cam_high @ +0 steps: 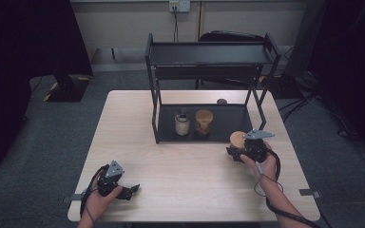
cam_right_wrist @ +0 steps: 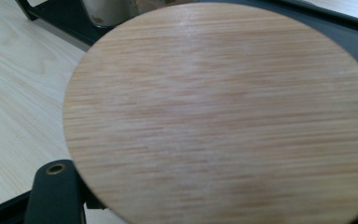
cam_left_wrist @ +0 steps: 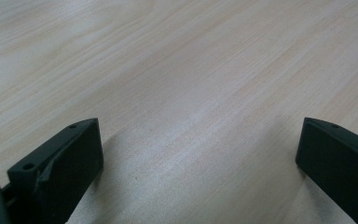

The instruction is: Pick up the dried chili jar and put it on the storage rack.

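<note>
We find the right tool (cam_high: 236,153) clamped on a wooden-lidded jar (cam_high: 238,139), held at the rack's (cam_high: 158,124) front edge. Two jars sit shelved; this one remains. The left tool (cam_high: 132,190) rests wide open on the table (cam_high: 190,171).

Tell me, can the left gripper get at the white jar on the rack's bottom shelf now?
Probably yes. The left gripper is open, holding nothing, and bare table lies between it and the white jar, which stands near the rack's open front.

Open table (cam_high: 185,166) btwn claws; rack (cam_high: 209,90) w/ jars (cam_high: 182,124) blocking far side.
</note>
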### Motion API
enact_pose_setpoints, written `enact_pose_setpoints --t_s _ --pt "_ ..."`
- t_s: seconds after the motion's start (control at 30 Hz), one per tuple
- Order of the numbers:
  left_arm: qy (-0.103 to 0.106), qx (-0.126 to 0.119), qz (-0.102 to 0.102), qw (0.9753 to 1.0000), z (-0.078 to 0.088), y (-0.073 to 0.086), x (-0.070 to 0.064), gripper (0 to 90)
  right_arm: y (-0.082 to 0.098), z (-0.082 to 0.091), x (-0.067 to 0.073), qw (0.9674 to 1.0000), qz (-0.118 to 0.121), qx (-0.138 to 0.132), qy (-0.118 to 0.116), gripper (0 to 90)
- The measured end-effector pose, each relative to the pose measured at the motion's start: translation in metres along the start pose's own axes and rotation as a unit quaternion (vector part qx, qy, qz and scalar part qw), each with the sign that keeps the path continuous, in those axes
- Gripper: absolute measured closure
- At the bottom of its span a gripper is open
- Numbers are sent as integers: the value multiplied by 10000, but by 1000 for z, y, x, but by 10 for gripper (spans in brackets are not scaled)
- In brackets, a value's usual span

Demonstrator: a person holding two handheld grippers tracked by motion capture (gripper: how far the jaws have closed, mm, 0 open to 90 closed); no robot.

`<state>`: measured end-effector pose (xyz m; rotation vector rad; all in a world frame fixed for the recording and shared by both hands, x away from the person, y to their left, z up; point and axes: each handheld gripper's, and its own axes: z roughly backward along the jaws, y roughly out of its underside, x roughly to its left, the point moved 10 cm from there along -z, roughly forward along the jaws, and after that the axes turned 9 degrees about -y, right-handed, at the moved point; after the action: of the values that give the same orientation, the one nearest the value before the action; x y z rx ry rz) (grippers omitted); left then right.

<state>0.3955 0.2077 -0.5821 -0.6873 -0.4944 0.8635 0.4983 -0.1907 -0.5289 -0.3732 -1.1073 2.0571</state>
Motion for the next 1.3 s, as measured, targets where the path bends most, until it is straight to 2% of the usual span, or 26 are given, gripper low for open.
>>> enact_pose_setpoints --t_s 0.33,0.77,1.3 --pt "-1 1 0 10000 0 0 0 1 -5 -9 -7 10000 -37 12 42 255" --pt "0 0 -1 10000 0 0 0 1 -16 -17 -6 10000 32 27 9 254" --pt "-1 -1 0 10000 0 0 0 1 -30 -24 -14 10000 7 50 39 255"
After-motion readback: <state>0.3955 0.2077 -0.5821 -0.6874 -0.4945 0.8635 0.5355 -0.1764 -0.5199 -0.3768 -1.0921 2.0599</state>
